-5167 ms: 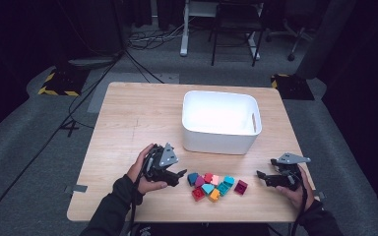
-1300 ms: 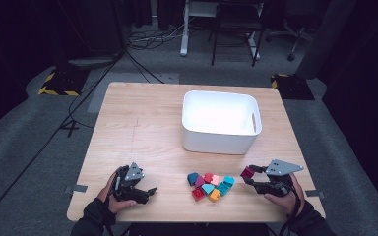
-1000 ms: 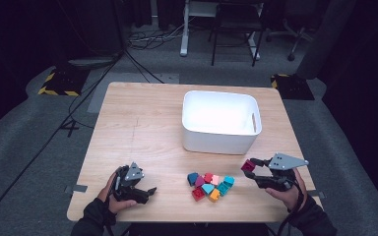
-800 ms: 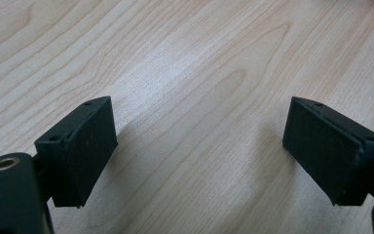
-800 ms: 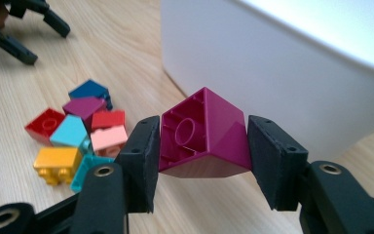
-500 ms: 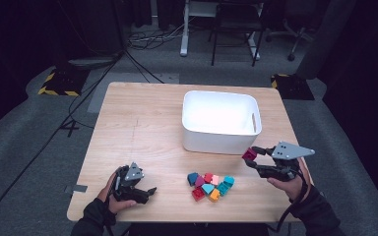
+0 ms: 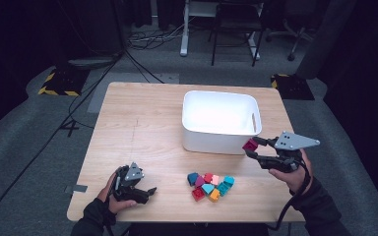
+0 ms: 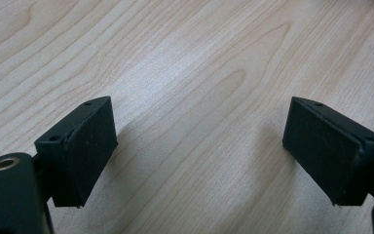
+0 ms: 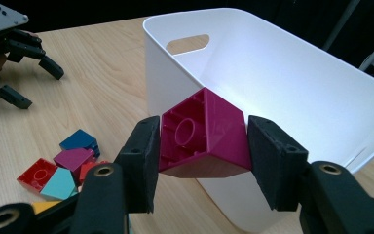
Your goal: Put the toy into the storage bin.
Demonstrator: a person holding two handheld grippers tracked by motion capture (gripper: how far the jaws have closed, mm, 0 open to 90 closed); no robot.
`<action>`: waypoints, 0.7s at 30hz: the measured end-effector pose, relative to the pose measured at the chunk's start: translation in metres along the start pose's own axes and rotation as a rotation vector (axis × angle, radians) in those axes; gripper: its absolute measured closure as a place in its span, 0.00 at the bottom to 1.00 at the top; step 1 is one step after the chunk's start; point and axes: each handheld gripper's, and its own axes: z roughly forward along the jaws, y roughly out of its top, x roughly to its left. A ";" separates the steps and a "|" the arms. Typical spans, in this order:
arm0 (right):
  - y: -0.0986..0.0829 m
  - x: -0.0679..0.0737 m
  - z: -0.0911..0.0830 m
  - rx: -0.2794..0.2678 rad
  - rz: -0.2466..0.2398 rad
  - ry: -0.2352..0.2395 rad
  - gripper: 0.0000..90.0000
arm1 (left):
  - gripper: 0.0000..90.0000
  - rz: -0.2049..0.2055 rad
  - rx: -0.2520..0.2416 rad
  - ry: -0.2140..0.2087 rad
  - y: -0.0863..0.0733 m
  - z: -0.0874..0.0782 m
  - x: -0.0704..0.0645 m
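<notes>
Low in the frame of the high view, the left gripper (image 7: pixel 137 191) rests on the table (image 7: pixel 142 123) near its front left corner, its jaws spread wide over bare wood with nothing between them. Just right of it, at lower centre, the pile of coloured blocks (image 7: pixel 210 185) lies loose on the table. Farther up and to the right, the right gripper (image 7: pixel 252 149) holds the magenta block (image 9: pixel 202 134) clear of the table, just outside the near right corner of the white bin (image 7: pixel 220 121), with the jaws closed flat on two opposite sides of it. The block looks like hard, light, smooth plastic, hollow underneath, so it should carry easily but could pivot or slip if gripped by an edge; pressing square on the flat side walls, as here, seems the safe hold. The bin, beyond it at centre frame, appears empty inside.
</notes>
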 end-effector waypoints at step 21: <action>0.029 -0.011 0.012 0.005 0.007 -0.047 0.53 | 0.14 0.000 0.000 0.000 0.000 0.000 0.000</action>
